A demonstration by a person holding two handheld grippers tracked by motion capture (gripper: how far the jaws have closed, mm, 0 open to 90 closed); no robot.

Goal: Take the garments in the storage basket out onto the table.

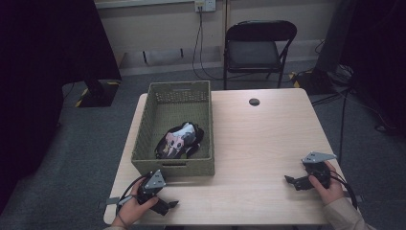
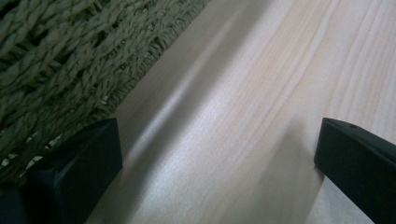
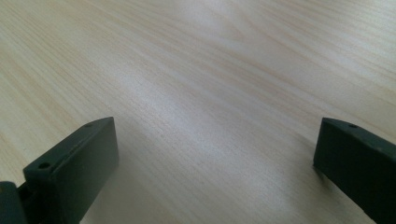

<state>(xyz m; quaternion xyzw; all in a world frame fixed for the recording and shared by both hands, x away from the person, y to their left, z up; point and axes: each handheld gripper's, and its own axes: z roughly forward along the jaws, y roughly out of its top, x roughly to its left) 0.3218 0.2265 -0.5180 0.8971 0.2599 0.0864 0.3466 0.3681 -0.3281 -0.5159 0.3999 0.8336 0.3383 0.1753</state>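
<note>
The left hand-held gripper (image 1: pixel 168 205) lies low at the near left corner of the counter (image 1: pixel 258 139), just in front of the basket (image 1: pixel 143 139), its jaws pointing toward the right along the near edge; in the left gripper view they stand wide apart with nothing but bare wood between them, so it is released, and the woven wall of the basket (image 2: pixel 70 51) runs just beside one jaw. The left hand (image 1: pixel 136 206) wraps the body from behind, the wrist coming in from the bottom edge, and the grey plate sits on top, tilted toward the basket. The right hand-held gripper (image 1: pixel 290 181) rests near the right edge of the counter, well apart from the basket, jaws pointing left toward the middle of the wood. The right hand (image 1: pixel 325 184) grips it from the near side, and the sleeve (image 1: pixel 344 213) enters from the lower right corner with the cable looping beside it. In the right gripper view its jaws are spread wide over bare wood grain (image 3: pixel 210 93), so it too is released and holds nothing. Both grippers are held close to level, near the surface. Inside the basket, toward its near end, lies a bag (image 1: pixel 179 140) with a pale pink printed front and black straps, touched by neither gripper
</note>
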